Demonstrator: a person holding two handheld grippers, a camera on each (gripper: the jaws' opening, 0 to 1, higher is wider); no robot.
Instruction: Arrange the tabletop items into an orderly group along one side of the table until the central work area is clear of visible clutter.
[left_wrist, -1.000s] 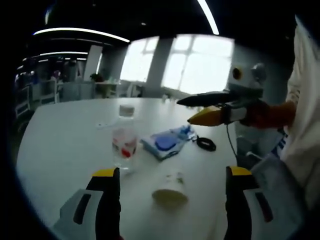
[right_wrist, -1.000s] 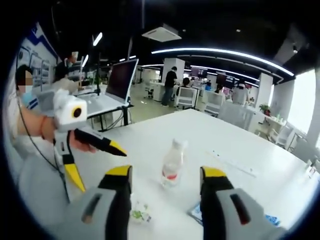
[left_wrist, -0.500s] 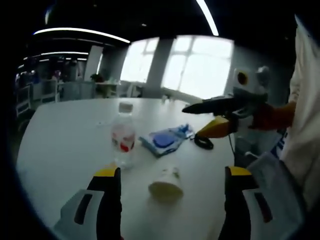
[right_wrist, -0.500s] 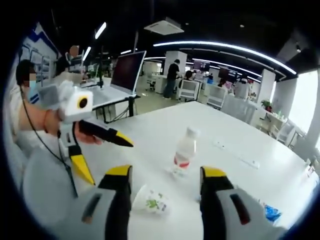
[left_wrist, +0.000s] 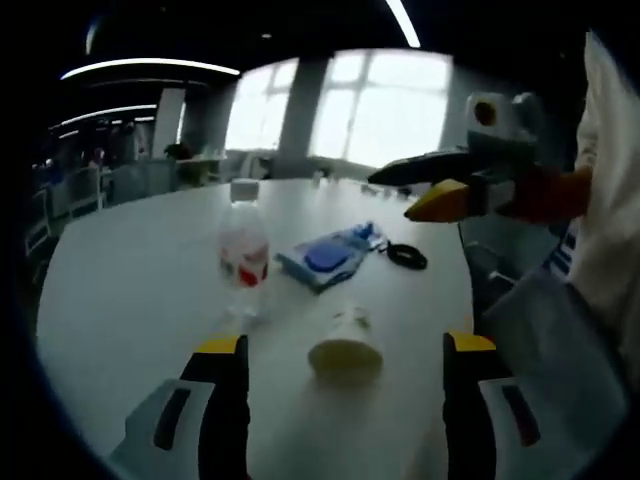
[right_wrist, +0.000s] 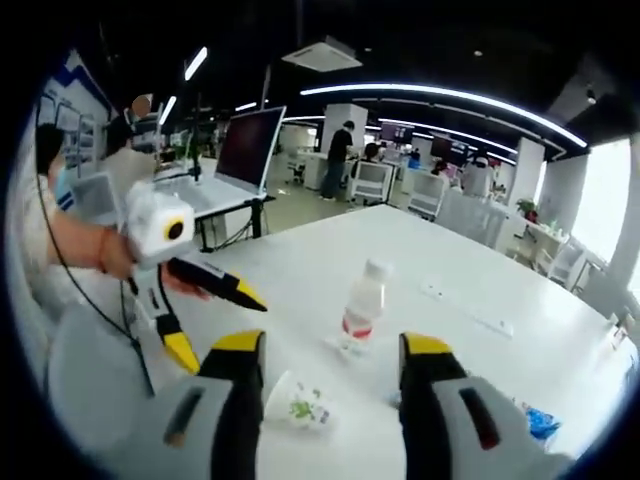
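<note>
A clear plastic bottle (left_wrist: 243, 254) with a red label and white cap stands upright on the white table (left_wrist: 120, 270). A paper cup (left_wrist: 346, 349) lies on its side in front of my left gripper (left_wrist: 343, 350), which is open with nothing in it. A blue packet (left_wrist: 326, 262) and a small black ring (left_wrist: 407, 257) lie farther back. My right gripper (left_wrist: 420, 192) hovers above the table's right side, jaws apart. In the right gripper view, the right gripper (right_wrist: 333, 350) is open above the tipped cup (right_wrist: 299, 402); the bottle (right_wrist: 361, 306) stands beyond, and the left gripper (right_wrist: 215, 318) is open at left.
A person's sleeve and body (left_wrist: 610, 220) fill the right edge of the left gripper view. A flat white strip (right_wrist: 470, 310) lies on the far table. Beyond the table's edge stand a monitor (right_wrist: 245, 150) on a desk, chairs and people.
Both cameras shifted. In the left gripper view the bottle and cup now sit closer, and the right gripper has risen slightly. In the right gripper view the cup came up between the jaws.
</note>
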